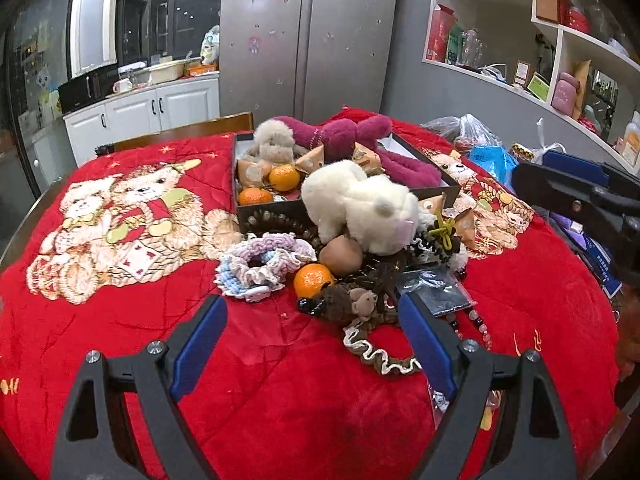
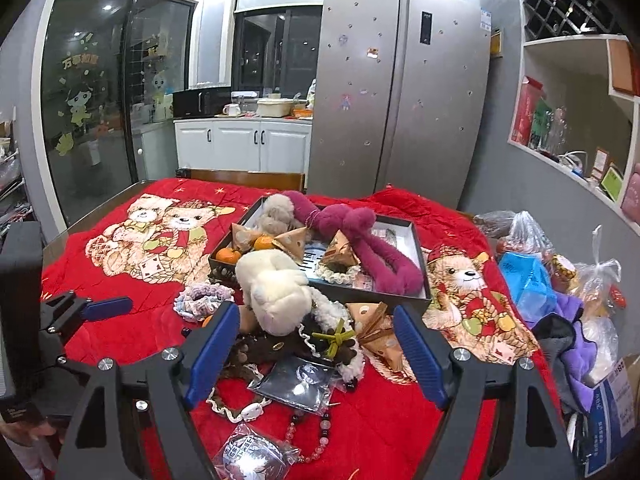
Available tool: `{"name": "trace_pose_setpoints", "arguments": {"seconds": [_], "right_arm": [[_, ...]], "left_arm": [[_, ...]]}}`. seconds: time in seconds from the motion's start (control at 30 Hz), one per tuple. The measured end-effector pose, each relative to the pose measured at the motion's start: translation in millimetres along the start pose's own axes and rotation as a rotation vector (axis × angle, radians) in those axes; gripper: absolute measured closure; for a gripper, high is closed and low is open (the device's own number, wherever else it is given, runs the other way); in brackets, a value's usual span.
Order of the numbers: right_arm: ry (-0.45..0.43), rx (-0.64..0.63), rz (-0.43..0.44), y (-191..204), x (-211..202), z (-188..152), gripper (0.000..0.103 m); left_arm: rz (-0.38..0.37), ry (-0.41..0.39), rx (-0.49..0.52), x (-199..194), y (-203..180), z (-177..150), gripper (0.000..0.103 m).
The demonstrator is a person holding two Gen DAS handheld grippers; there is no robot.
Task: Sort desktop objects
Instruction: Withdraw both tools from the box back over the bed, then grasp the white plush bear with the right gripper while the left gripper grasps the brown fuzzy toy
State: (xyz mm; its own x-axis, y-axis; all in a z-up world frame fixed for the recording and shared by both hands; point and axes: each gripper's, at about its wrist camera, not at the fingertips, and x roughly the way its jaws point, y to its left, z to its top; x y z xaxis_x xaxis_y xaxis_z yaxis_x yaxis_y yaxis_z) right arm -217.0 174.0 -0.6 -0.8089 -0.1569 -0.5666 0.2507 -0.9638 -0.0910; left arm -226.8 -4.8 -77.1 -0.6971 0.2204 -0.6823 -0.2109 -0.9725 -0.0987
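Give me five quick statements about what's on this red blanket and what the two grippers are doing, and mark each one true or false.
1. The left gripper is open and holds nothing. True.
2. The white plush toy lies wholly inside the dark box. False: it sits on the pile at the box's near edge.
3. Two oranges lie in the box's left part. True.
4. The right gripper is shut on the magenta plush toy. False: it is open and empty; that toy lies in the box.
5. The loose orange rests beside the brown egg-shaped thing. True.
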Motion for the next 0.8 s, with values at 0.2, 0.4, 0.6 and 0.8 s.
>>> {"name": "trace_pose_setpoints", "arguments": {"seconds": [0.2,0.4,0.6,0.8], "right_arm": [[0.029,-0.031,0.039,6.5,21.5,7.6,0.022],[0.051,-0.086,0.04,8.8,48.1,12.6,0.022],[0.081,-0.08,0.071,8.0,72.7,14.3,0.022],[0.105,-0.131,0.085,17.8,101.0,12.1,0.022]], "left_arm": [[-0.004,0.029,0.034,17.6,-5.0,1.8,0.014],[-0.03,0.06,0.077,35.5,-13.6,1.9,0.014],[-0.045,0.086,0.097,56.3,-17.5,5.1,0.014],[-0.051,0.128,0.095,75.9,-14.6,7.1,0.014]]}}
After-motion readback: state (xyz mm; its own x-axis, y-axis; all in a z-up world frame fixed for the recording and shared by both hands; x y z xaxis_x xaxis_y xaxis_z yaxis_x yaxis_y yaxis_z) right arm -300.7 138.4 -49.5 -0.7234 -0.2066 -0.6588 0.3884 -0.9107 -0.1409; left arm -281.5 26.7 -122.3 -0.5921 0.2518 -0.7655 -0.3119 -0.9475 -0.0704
